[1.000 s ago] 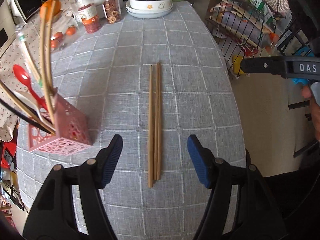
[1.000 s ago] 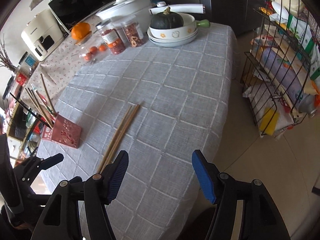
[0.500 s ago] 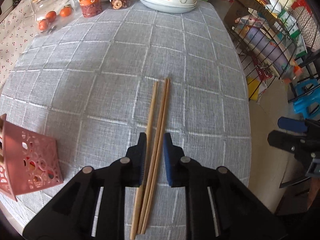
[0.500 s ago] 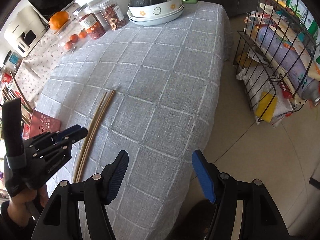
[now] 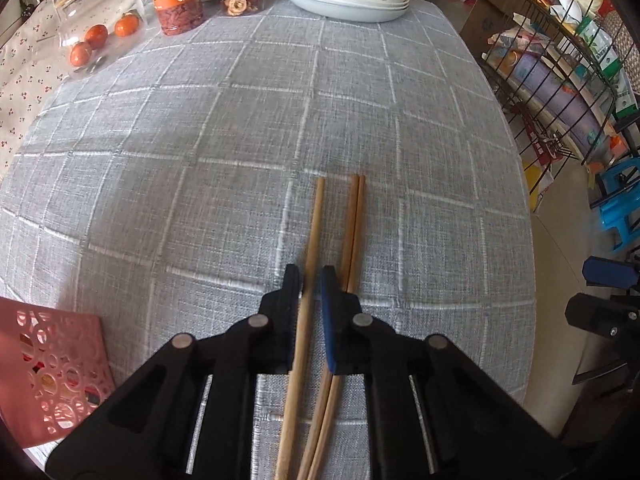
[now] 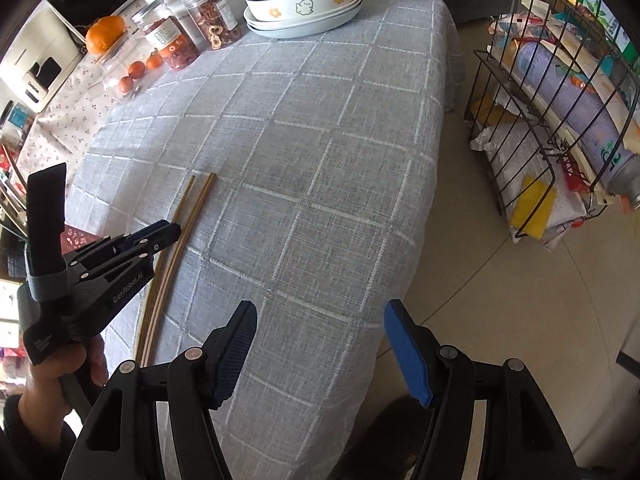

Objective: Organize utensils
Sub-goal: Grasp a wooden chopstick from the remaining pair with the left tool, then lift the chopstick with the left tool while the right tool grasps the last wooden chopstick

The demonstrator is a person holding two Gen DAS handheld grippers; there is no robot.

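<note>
While gripped, chopstick [image 5: 310, 264] slim, tan, wooden

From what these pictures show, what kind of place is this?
Most likely a home kitchen or dining corner. A table under a grey checked cloth holds stacked dishes with a squash, jars of dried food, and chopsticks, and a wire rack of groceries stands beside it.

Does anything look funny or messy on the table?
Yes. The left gripper has pinched only one chopstick. The other two chopsticks lie outside its jaws on the grey tablecloth, so the bundle has split. The pink holder sits nearby.
</note>
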